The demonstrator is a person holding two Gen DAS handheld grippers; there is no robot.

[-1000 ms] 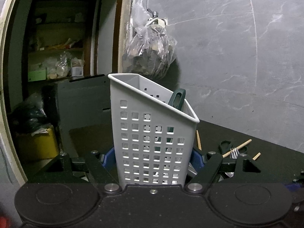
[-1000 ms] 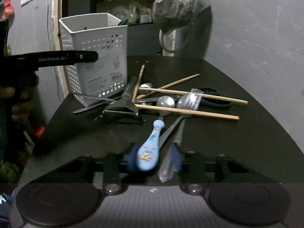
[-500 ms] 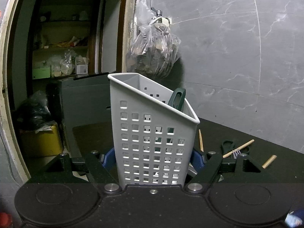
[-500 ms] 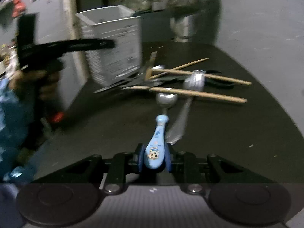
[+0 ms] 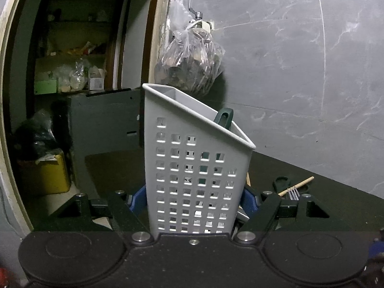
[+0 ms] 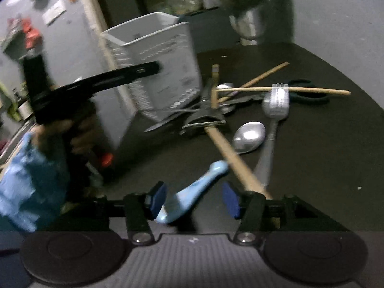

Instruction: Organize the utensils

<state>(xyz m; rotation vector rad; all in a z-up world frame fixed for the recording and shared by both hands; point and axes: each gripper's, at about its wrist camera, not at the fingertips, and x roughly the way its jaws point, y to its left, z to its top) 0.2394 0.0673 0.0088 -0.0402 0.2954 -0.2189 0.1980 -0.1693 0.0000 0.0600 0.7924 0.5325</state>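
The grey perforated caddy [image 5: 199, 180] is clamped between the blue pads [image 5: 138, 198] of the left gripper [image 5: 194, 201], which is closed on its lower walls; a dark green handle [image 5: 224, 117] is seen standing inside it, at about one o'clock from the caddy's middle. In the right wrist view the right gripper [image 6: 194, 200] is seen with its jaws opening, and the light blue spoon handle [image 6: 192, 195] lies slanted between them, touching the left pad [image 6: 158, 198] at most and clear of the other. The spoon's steel bowl [image 6: 249, 136] is found at one o'clock from the gripper on the dark table [image 6: 324, 156]. A fork [image 6: 273, 120], chopsticks [image 6: 288, 90] and black scissors [image 6: 309, 97] are piled between twelve and two o'clock, beside the caddy at eleven.
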